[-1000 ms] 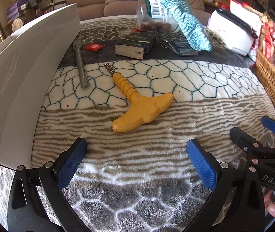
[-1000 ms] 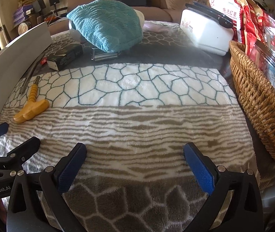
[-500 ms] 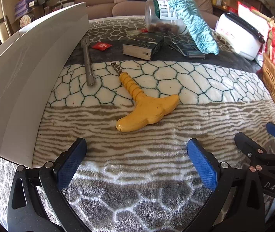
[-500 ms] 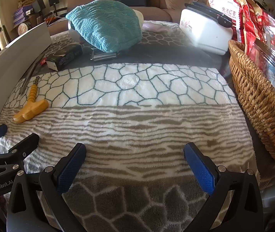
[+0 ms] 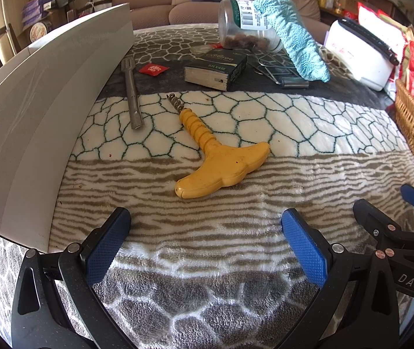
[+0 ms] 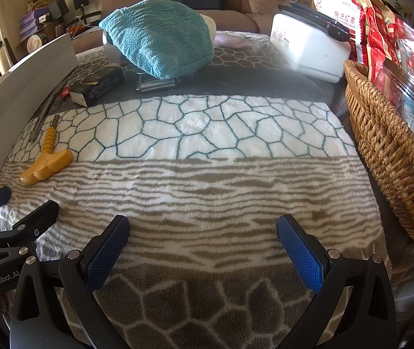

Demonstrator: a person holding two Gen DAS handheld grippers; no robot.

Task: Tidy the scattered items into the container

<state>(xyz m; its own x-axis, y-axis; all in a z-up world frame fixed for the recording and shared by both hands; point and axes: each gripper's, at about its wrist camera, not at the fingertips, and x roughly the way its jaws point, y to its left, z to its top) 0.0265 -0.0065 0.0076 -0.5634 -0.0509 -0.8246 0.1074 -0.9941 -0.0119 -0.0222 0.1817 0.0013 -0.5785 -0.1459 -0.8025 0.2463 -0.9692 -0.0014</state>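
A yellow T-handled corkscrew (image 5: 215,160) lies on the patterned blanket, a short way ahead of my left gripper (image 5: 204,232), which is open and empty. Beyond the corkscrew lie a metal tool (image 5: 131,93), a red packet (image 5: 153,69), a dark box (image 5: 215,68), a metal clip (image 5: 282,74) and a tipped jar (image 5: 244,26) under a teal cloth (image 5: 291,37). My right gripper (image 6: 201,238) is open over bare blanket, with the corkscrew (image 6: 47,163) far to its left. A white box wall (image 5: 41,101) rises at the left, and a wicker basket (image 6: 390,151) stands at the right.
A white lidded container (image 6: 309,49) stands at the back right. Red snack bags (image 6: 367,23) fill the basket. The left gripper (image 6: 3,209) shows at the right wrist view's left edge. A sofa stands behind the table.
The left gripper has drifted slightly forward and turned a little, so the corkscrew sits a bit closer. The right gripper has hardly moved. Both stay open.
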